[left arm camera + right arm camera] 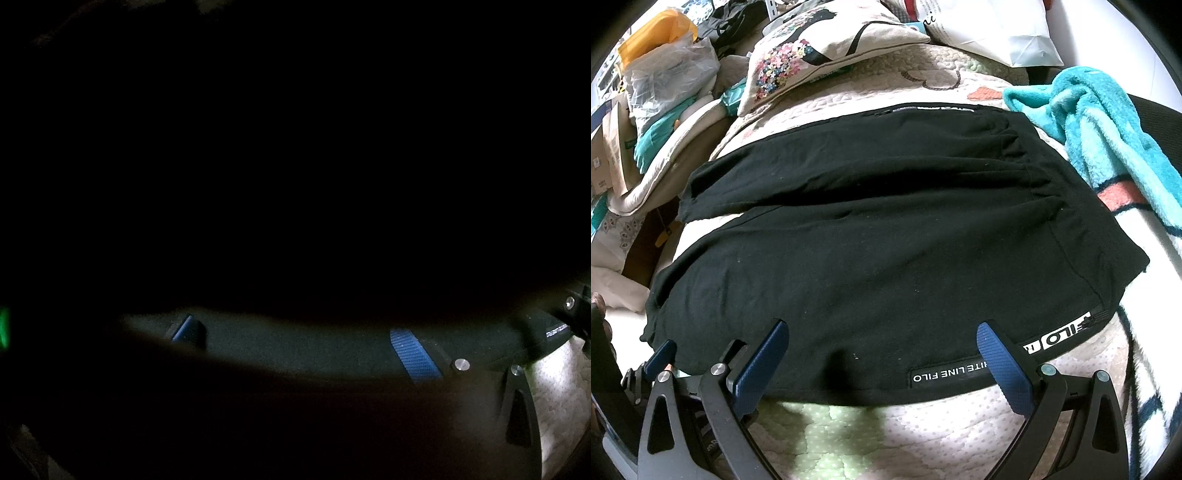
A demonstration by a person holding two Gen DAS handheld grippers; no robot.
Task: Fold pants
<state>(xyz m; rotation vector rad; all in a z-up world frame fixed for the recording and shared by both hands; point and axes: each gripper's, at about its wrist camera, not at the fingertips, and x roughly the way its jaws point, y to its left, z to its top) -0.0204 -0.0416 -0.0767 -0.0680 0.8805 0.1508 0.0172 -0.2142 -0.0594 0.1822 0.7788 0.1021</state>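
One pair of black pants (879,236) lies spread flat on a quilted bed cover (849,435), straight ahead of the right hand-held gripper (882,363). That gripper is released: its two blue-padded fingers (759,365) stand wide apart, both over the near hem of the pants, and nothing is between them. The near hem runs across the gap between the fingers, with a white-lettered label strip (947,373) just inside the right-side finger.

The pants' long axis runs crosswise to the gripper. The waistband end is off to the gripper's right, and the two legs stretch away to its left, one nearer and one farther, with a narrow wedge of bed cover showing between them at the left end.

Beyond the pants are one flowered pillow (820,55) and, ahead and to the right, one turquoise fleece blanket (1104,129).

The left wrist view is almost wholly dark. The left hand-held gripper (299,345) shows two blue pads set wide apart over dark cloth, so it too is released. Its frame also shows at the right camera's lower left.
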